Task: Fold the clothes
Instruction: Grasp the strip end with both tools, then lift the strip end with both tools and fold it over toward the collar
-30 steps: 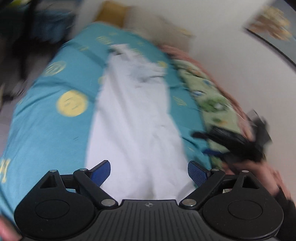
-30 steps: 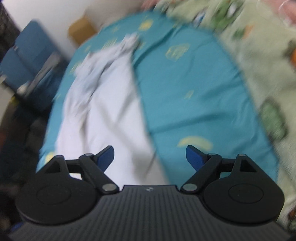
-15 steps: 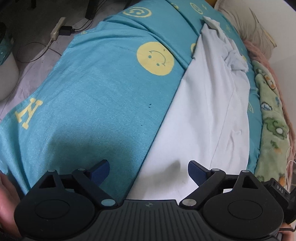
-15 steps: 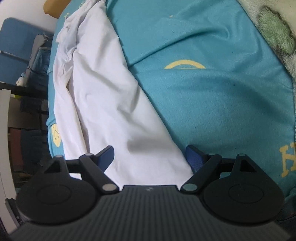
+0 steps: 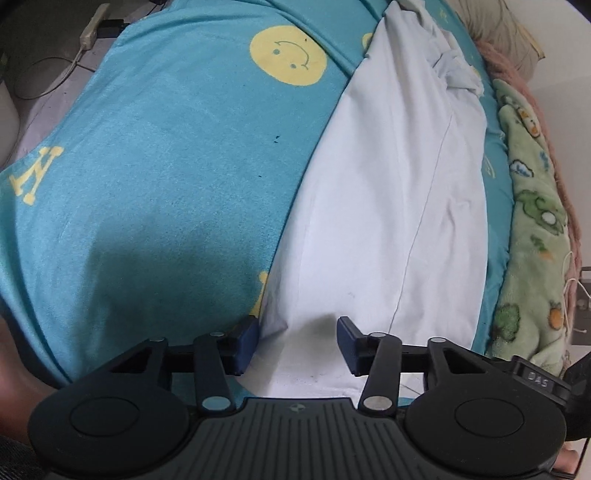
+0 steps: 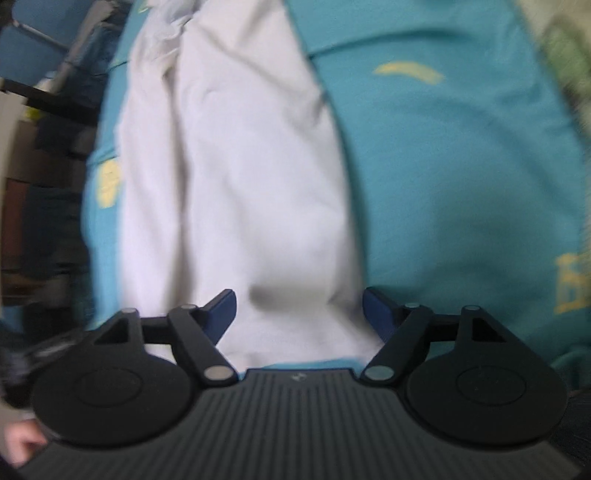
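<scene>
A long white garment (image 5: 391, 192) lies stretched along a teal bed sheet (image 5: 166, 166), its far end bunched up. My left gripper (image 5: 297, 341) is open, its jaws partly narrowed, either side of the garment's near left corner, low over the cloth. In the right wrist view the same garment (image 6: 240, 166) runs away from me. My right gripper (image 6: 299, 310) is open over the garment's near right corner, close above it. Neither holds cloth.
The sheet (image 6: 461, 166) has yellow smiley and letter prints. A green patterned blanket (image 5: 535, 229) lies along the right side by the wall. A pillow (image 5: 506, 29) sits at the far end. Floor with cables (image 5: 55, 70) is at left; blue chairs (image 6: 44, 40) stand beyond.
Both grippers came down and in towards the garment's near edge. The left jaws narrowed around the left corner; the right jaws narrowed a little.
</scene>
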`<action>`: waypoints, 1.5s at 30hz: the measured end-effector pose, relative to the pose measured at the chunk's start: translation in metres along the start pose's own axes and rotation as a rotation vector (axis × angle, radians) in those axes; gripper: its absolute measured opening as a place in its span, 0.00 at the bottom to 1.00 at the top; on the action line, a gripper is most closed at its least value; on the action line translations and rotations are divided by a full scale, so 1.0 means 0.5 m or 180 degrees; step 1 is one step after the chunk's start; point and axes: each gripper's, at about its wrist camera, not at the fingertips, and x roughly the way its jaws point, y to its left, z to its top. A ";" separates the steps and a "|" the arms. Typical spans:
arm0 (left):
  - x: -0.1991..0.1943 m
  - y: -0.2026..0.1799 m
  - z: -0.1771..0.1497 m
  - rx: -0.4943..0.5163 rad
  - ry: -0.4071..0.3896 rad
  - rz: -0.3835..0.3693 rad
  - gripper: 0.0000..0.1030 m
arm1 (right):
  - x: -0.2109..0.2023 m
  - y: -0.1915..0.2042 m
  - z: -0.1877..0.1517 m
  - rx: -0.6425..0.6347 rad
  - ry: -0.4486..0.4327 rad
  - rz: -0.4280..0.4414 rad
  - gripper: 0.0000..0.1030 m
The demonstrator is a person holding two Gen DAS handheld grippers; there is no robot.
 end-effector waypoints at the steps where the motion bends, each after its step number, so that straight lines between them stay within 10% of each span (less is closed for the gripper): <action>1: 0.000 -0.005 -0.002 0.0048 0.0011 -0.0018 0.61 | -0.001 0.004 -0.002 -0.0040 -0.0043 -0.0105 0.76; 8: 0.016 -0.062 -0.034 0.0656 -0.0006 0.0266 0.46 | 0.019 0.026 -0.009 -0.0403 0.0210 -0.0123 0.78; 11: 0.017 -0.073 -0.040 0.0718 -0.0033 0.0378 0.09 | -0.015 0.046 -0.027 -0.0582 0.0000 -0.0122 0.77; 15: -0.024 -0.073 -0.048 0.0623 -0.0227 0.0138 0.03 | -0.060 0.073 -0.051 -0.0821 -0.0281 -0.0119 0.19; 17: -0.064 -0.063 -0.052 0.0435 -0.0402 -0.0179 0.03 | -0.082 0.087 -0.063 -0.0941 -0.0421 -0.0118 0.13; 31: -0.344 -0.069 -0.138 0.0207 -0.1294 -0.0968 0.01 | -0.322 0.116 -0.151 -0.0957 -0.1570 0.0349 0.10; 45: -0.390 -0.067 -0.244 0.0164 -0.1443 -0.0992 0.01 | -0.363 0.007 -0.266 -0.0613 -0.1696 0.0757 0.10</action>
